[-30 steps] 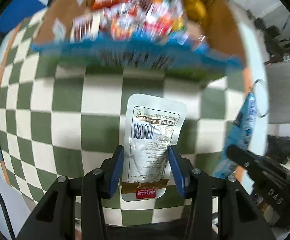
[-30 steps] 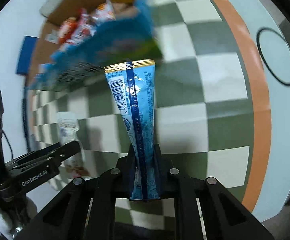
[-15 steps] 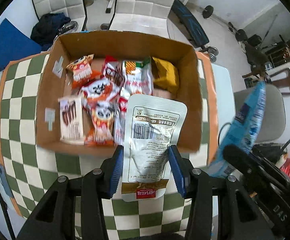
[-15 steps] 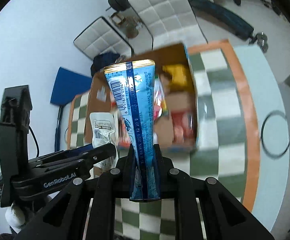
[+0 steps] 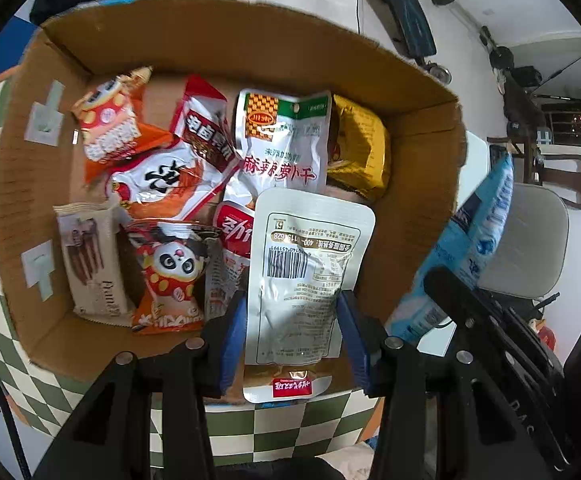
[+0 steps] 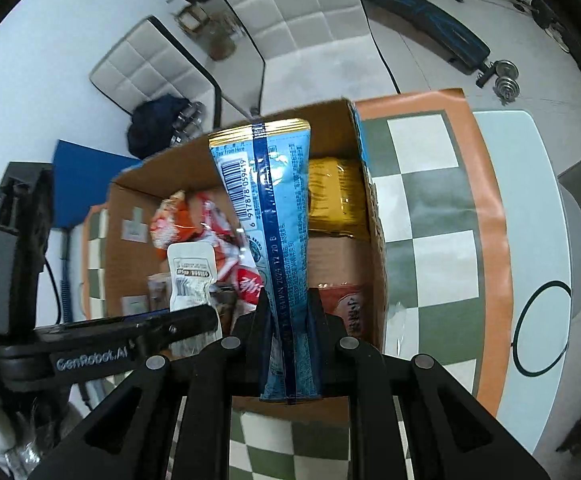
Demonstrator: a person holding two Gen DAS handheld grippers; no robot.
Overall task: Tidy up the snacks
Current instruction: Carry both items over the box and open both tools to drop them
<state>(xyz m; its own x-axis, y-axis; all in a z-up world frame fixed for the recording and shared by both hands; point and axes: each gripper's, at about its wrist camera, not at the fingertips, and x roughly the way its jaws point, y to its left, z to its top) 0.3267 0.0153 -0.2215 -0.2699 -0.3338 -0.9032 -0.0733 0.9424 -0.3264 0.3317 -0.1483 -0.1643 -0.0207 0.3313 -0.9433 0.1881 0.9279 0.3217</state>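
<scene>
Presently, in the left wrist view, the left gripper (image 5: 292, 332) is closed on a silver pouch (image 5: 304, 276), its blue pads pressing the pouch's two side edges, printed back uppermost. The pouch hangs over the near right part of the cardboard box (image 5: 218, 40), above the packets already lying on the box floor: a panda packet (image 5: 170, 276) by the near wall, a brown wafer pack (image 5: 90, 264) at the near left corner, a gold packet (image 5: 358, 148) against the right wall. The box stands on a green-and-white checked cloth (image 5: 250, 428). At the right edge of this view the other tool carries a blue sachet (image 5: 474, 236) outside the box's right wall. In the right wrist view, the right gripper (image 6: 290, 320) is clamped tight on that blue sachet (image 6: 278, 216), which stands upright between the fingers, over the box's near wall. The left gripper (image 6: 186, 322) shows at the left with the silver pouch (image 6: 190, 276). Judgement: the step in hand is delivery of two snacks into the box. The next move calls for lowering each clear of the walls, then releasing over bare floor near the right side.
</scene>
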